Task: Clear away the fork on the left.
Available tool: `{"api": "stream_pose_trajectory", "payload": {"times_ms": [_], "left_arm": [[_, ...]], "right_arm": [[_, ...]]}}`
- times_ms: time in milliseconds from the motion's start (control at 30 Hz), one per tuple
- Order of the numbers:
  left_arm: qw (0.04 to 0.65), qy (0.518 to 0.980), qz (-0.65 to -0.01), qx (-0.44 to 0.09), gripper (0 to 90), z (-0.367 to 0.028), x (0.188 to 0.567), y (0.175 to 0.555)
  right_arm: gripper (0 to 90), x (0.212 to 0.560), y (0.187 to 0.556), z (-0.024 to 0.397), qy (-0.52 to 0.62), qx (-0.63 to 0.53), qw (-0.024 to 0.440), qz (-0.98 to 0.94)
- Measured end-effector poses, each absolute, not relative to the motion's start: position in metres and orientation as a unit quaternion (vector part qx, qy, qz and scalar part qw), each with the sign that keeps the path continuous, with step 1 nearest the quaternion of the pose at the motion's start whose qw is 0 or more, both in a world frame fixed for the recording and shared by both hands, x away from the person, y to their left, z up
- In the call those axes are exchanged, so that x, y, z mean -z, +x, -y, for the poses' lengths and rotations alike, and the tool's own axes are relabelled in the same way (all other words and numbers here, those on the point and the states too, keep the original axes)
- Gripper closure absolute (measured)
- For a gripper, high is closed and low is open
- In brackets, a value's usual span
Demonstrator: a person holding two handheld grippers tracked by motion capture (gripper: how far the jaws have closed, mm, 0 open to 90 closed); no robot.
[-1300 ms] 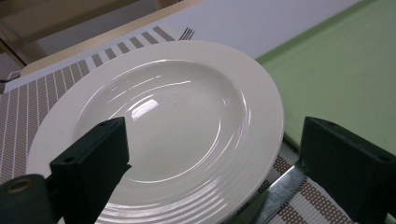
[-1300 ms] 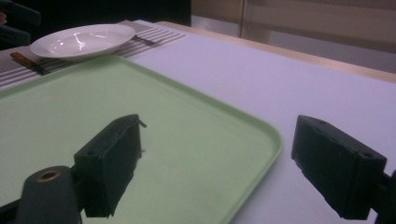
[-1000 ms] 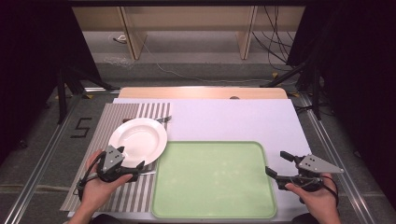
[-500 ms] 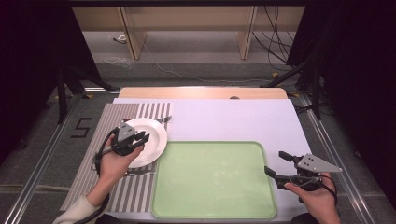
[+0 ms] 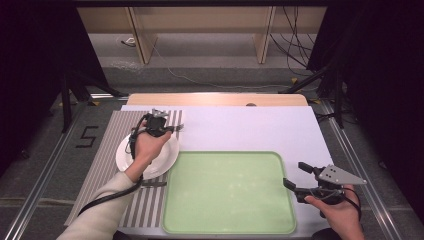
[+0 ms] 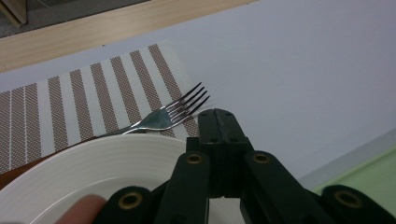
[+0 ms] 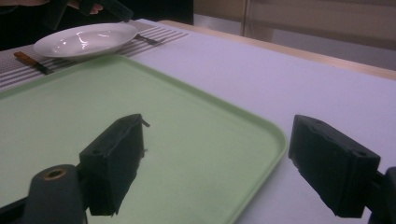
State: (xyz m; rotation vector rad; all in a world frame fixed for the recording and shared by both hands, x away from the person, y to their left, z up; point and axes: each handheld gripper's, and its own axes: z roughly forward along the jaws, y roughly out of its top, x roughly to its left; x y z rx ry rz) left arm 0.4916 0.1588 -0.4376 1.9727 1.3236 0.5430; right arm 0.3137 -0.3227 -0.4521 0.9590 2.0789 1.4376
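Observation:
My left gripper [image 5: 168, 128] hovers over the far rim of the white plate [image 5: 163, 161], jaws pressed together with nothing between them; they have just been closing. In the left gripper view its tips [image 6: 216, 125] sit just short of the tines of a silver fork [image 6: 173, 113], which lies on the striped placemat [image 6: 93, 93] beyond the plate [image 6: 93, 168]. My right gripper [image 5: 293, 174] stands open at the right edge of the green tray [image 5: 227, 200]. Its jaws [image 7: 215, 158] straddle the tray rim [image 7: 275, 135] and hold nothing.
A knife [image 5: 152, 184] with a brown handle [image 7: 29, 61] lies on the placemat near the plate's front. The fork [image 7: 148, 39] and plate [image 7: 86, 39] appear far off in the right gripper view. White table cover [image 5: 250, 127] stretches behind the tray.
My left hand has travelled from the plate's front-left, forward across the plate to its far edge by the fork, and its jaws have gone from wide open to shut. The right gripper stayed put.

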Motion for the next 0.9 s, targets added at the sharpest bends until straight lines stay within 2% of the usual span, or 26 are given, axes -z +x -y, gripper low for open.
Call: {"api": "stream_pose_trajectory", "payload": {"times_ms": [200,567,900], "left_arm": [[0.307,0.771,-0.522,-0.195,89.5,-0.147,0.450,0.518],[0.257,0.787,-0.533,-0.175,89.6,-0.138,0.467,0.539],[0.246,0.783,-0.540,-0.186,89.6,-0.138,0.474,0.545]], "right_arm": [[19.3,0.452,0.314,0.322,0.345,-0.518,0.216,-0.753],[19.4,0.453,0.314,0.322,0.343,-0.519,0.214,-0.753],[19.4,0.453,0.314,0.322,0.342,-0.519,0.213,-0.753]]}}
